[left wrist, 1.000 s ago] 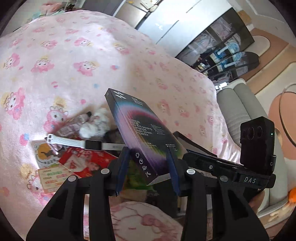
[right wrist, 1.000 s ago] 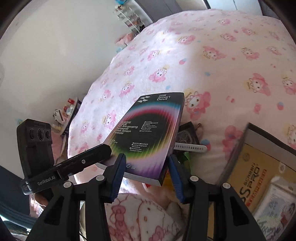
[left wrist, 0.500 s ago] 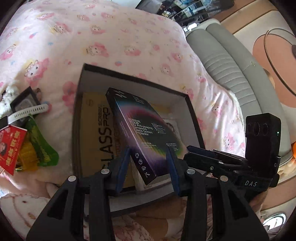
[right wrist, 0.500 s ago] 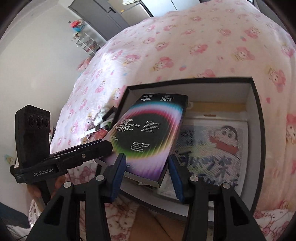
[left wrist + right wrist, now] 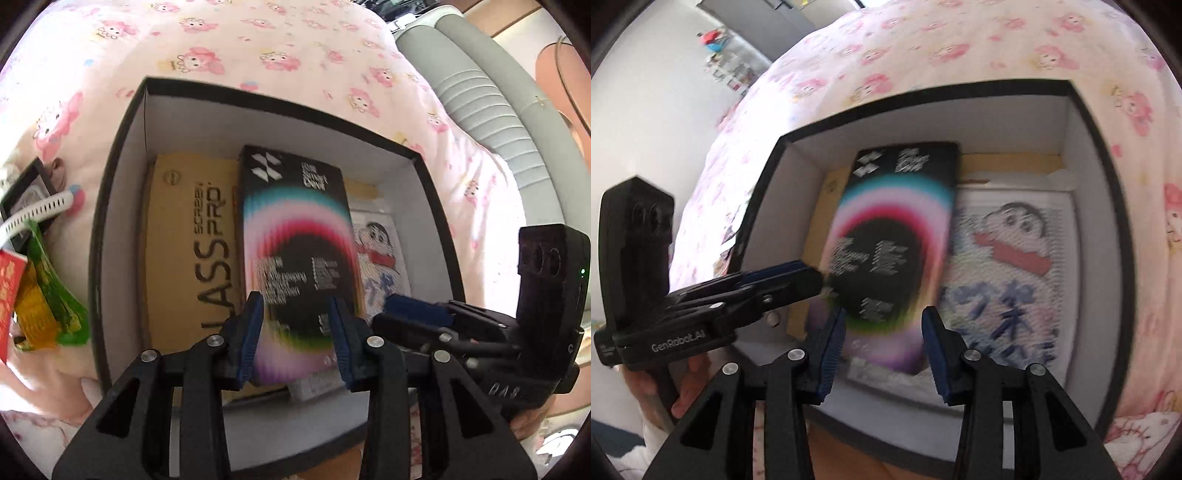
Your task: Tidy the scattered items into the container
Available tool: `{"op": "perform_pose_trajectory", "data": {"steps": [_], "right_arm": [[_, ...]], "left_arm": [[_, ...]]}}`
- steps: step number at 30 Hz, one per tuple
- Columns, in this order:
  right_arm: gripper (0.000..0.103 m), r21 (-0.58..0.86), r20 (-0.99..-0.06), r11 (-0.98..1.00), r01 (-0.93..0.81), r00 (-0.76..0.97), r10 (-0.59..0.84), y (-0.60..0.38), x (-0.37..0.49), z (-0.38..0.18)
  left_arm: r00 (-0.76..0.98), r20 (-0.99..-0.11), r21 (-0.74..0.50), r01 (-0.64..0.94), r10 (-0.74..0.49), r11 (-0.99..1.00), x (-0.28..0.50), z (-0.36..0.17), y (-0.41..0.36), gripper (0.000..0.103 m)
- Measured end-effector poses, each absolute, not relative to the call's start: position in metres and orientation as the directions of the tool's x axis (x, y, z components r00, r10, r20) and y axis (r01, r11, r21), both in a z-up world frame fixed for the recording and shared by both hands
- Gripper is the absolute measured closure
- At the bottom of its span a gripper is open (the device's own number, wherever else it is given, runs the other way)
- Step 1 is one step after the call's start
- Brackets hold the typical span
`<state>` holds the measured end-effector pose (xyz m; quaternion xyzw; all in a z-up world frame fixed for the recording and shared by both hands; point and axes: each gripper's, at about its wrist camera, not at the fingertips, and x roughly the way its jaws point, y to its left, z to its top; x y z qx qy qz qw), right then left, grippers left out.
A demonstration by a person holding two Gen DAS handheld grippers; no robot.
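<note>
Over the box (image 5: 122,177) on my pink bedspread (image 5: 280,48): both grippers, left (image 5: 297,332) and right (image 5: 882,343), flank the dark packet (image 5: 295,236), jaws closing. Packet blurred, inside the box, atop a tan pack (image 5: 184,258); pad contact unclear.

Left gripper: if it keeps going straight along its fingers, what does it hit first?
The screen protector box lying in the black container, right between the left gripper fingers. Its jaws are closing, and whether the pads already touch the box is unclear.
</note>
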<state>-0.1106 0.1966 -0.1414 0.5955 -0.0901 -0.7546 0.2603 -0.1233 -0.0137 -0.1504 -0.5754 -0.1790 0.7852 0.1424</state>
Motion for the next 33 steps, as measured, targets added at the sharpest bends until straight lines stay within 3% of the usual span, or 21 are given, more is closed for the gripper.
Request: {"op": "perform_pose_trajectory", "data": {"steps": [7, 14, 21, 33], "right_arm": [[0.065, 0.354, -0.903, -0.906, 0.232, -0.169, -0.396, 0.196, -0.15, -0.16], [0.064, 0.381, -0.897, -0.884, 0.271, -0.123, -0.424, 0.166, -0.164, -0.174], [0.063, 0.346, -0.908, -0.873, 0.343, -0.111, -0.403, 0.143, -0.152, -0.172], [0.066, 0.362, -0.898, -0.881, 0.304, -0.141, -0.417, 0.15, -0.154, -0.17]], "left_arm": [[-0.302, -0.884, -0.376, 0.002, 0.358, -0.927, -0.174, -0.153, -0.019, 0.066], [-0.265, -0.881, -0.415, 0.031, 0.392, -0.909, -0.169, -0.173, -0.025, 0.066], [-0.293, -0.901, -0.341, 0.022, 0.32, -0.94, -0.165, -0.168, -0.019, 0.062], [-0.339, -0.885, -0.348, 0.028, 0.319, -0.937, -0.156, -0.158, -0.026, 0.062]]}}
